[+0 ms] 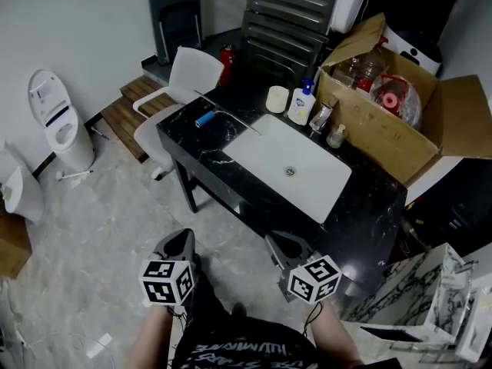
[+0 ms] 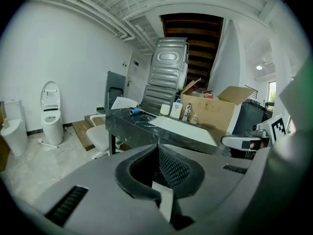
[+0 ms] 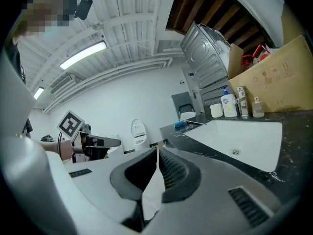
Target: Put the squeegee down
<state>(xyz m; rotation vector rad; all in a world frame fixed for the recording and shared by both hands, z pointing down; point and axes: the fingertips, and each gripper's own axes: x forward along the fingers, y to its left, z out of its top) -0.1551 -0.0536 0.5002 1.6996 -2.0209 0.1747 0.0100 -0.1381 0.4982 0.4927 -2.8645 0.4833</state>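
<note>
The squeegee (image 1: 206, 118) lies on the far left end of the black marble counter (image 1: 369, 206), its blue handle toward the left and its thin blade running toward the white sink (image 1: 307, 160). It also shows as a small blue squeegee (image 2: 135, 111) in the left gripper view and as the squeegee (image 3: 182, 124) in the right gripper view. My left gripper (image 1: 181, 244) and right gripper (image 1: 280, 246) hang side by side over the floor in front of the counter, well short of it. Both have their jaws shut with nothing between them.
An open cardboard box (image 1: 400, 137) full of items stands at the counter's back right, with a soap bottle (image 1: 302, 102), a white cup and the faucet (image 1: 321, 118) behind the sink. A white chair (image 1: 181, 83) stands left of the counter, a toilet (image 1: 58, 121) farther left, marble slabs at the right.
</note>
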